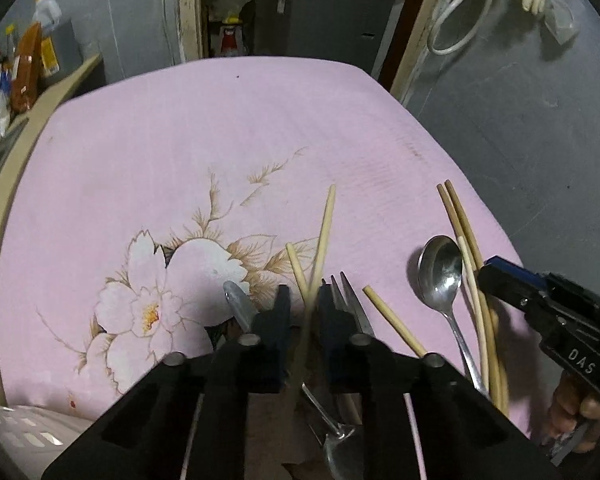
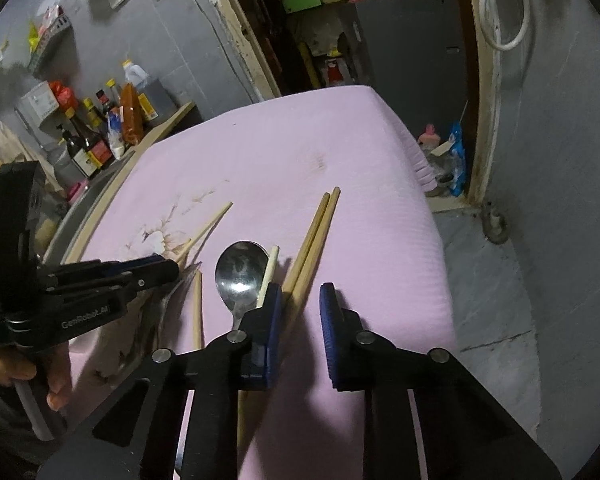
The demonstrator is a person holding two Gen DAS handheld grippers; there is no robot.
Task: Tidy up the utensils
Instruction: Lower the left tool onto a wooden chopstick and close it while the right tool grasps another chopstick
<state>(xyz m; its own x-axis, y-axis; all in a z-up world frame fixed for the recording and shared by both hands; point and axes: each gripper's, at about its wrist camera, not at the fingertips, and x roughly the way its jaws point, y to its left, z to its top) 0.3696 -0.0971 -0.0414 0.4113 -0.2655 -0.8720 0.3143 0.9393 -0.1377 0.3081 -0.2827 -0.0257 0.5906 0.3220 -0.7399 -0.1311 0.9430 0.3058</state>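
Black linkage arms fill the bottom of both views, and between the dark pads of the left gripper (image 1: 304,304) stands one pale wooden chopstick (image 1: 323,240), pinched near its lower end with the jaws nearly closed on it and its long tip leaning toward the frame's centre. Held so low, it could, I judge, pivot or slip out, dropping onto the steel fork (image 1: 350,300) and loose bamboo chopstick (image 1: 394,326) just right of the pads. The right gripper (image 2: 300,304) is wide open and holds nothing, hovering by a pair of darker brown chopsticks (image 2: 314,236) beside a shiny metal spoon (image 2: 240,276); a careless sweep could nudge that spoon. Everything lies on the pink flowered cloth (image 1: 220,140).
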